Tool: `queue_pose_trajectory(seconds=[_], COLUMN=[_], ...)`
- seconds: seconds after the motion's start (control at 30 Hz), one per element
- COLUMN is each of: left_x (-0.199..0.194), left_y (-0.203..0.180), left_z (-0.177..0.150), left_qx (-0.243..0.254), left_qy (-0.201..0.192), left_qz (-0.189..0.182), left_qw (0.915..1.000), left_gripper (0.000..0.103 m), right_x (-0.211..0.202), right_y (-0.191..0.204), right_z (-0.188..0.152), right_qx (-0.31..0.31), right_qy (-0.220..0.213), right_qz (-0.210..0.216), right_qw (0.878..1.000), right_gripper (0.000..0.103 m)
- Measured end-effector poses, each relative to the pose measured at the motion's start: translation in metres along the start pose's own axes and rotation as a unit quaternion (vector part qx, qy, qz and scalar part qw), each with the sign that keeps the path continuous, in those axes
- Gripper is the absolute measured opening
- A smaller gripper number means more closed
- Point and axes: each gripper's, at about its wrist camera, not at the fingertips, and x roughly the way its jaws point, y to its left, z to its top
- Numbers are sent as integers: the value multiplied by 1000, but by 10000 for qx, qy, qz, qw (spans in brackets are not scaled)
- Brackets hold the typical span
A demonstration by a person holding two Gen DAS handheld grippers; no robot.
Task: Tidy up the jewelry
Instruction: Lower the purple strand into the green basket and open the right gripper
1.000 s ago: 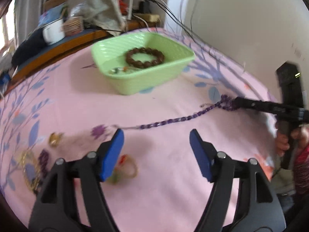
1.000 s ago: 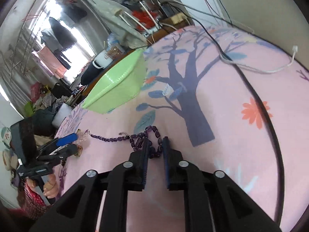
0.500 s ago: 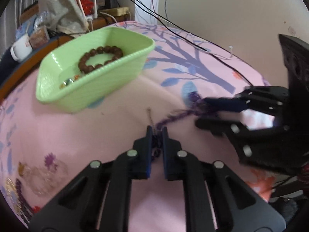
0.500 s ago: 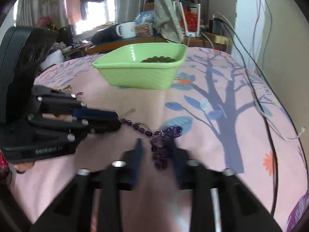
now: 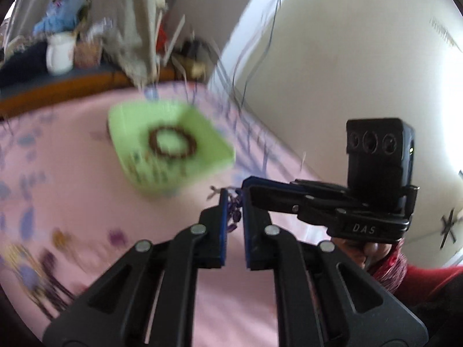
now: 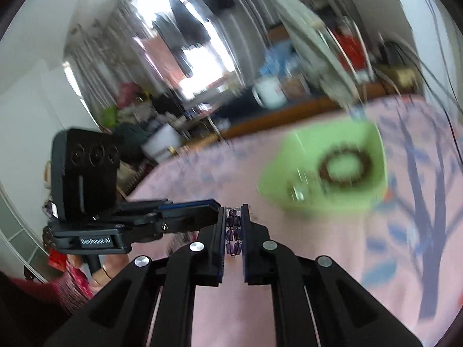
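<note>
Left gripper and right gripper, tips together, each pinch the purple bead strand above the pink cloth; carry level, apparently toward the blurred green tray, lowering before releasing.

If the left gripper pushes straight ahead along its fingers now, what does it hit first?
Probably the pink cloth just short of the green basket; depth is blurred. The left gripper holds the purple bead necklace.
</note>
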Motion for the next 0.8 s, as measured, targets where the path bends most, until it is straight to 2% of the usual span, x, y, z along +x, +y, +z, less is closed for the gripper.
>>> queue_pose_trajectory(seconds=[0.17, 0.37, 0.47, 0.5, 0.53, 0.57, 0.63, 0.7, 0.8], left_x=[-18, 12, 33, 45, 59, 75, 99, 93, 59], left_y=[2, 34, 56, 66, 78, 92, 114, 120, 119], left_z=[54, 86, 88, 87, 84, 80, 71, 64, 61], left_qx=[157, -61, -285, -403, -565, -775, -1079, -1137, -1062], left_qy=[-528, -479, -373, -354, -261, -40, 354, 277, -59], left_qz=[337, 640, 817, 993, 1195, 1421, 1638, 1686, 1444], left_qw=[9979, 9968, 9956, 9936, 9909, 9868, 9799, 9787, 9838], left_gripper=[8, 8, 8, 11, 19, 36, 37, 37, 37], right_x=[3, 40, 64, 74, 90, 99, 112, 107, 87], right_y=[16, -7, -35, -43, -56, -65, -81, -87, -75], right_z=[61, 90, 88, 87, 85, 80, 72, 63, 54], right_qx=[-395, -432, -252, -233, -198, -137, 104, 413, 329], right_qy=[-347, -219, -101, -43, 91, 197, 356, 263, -32], right_qz=[-48, -423, -548, -648, -894, -1084, -1385, -1220, -1066], right_qw=[9986, 9979, 9981, 9976, 9958, 9938, 9897, 9913, 9938], right_gripper=[0, 0, 0, 0, 0, 0, 1, 4, 6])
